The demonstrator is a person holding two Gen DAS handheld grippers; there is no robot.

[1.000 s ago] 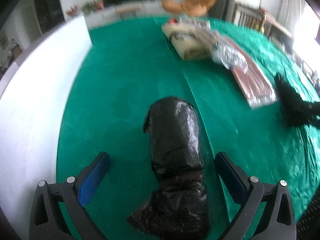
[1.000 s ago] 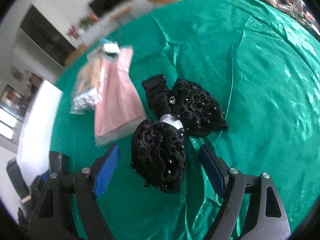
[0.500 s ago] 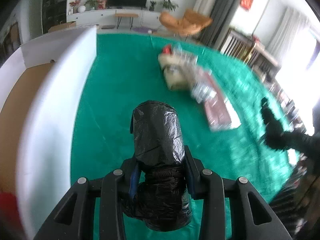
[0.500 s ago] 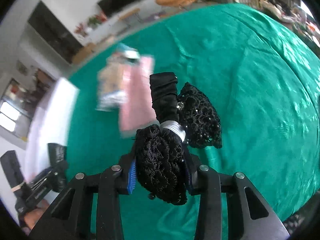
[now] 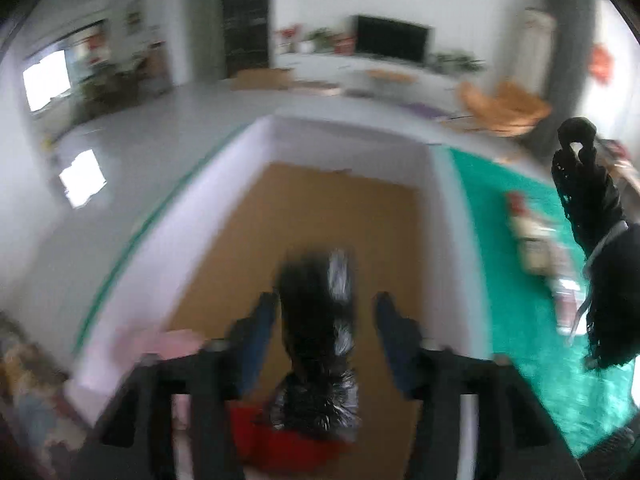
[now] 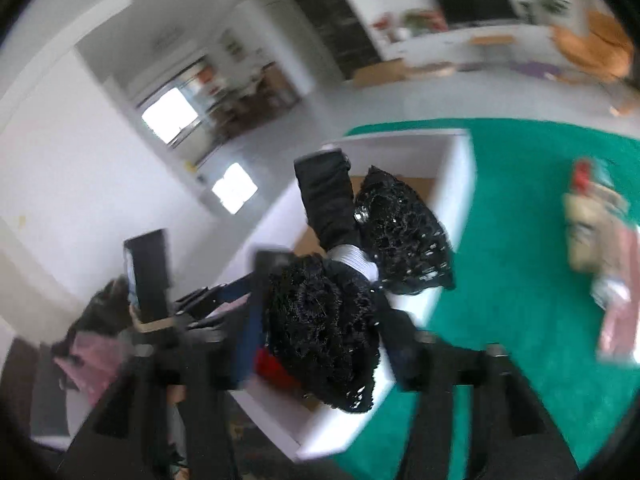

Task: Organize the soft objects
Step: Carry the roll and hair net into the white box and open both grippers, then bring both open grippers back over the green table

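Crinkled, glossy black plastic bag (image 5: pixel 320 332), rolled into a long bundle, hung between the left gripper's (image 5: pixel 326 320) opening jaws above the white-walled box (image 5: pixel 436 208) with its brown cardboard floor; gaps showed on both sides, the grip released. Over the box's near wall, a black lace bow (image 6: pixel 340 300) with beads and a silvery band sat between the right gripper's (image 6: pixel 320 332) opening jaws. Blur hid whether the pads touched it. Green cloth covered the table (image 6: pixel 520 208).

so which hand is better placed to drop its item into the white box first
Left. Its jaws are opening with the shiny black plastic bundle directly over the white box's brown floor. The right's black lace bow hangs over the box's near wall, jaws opening too.
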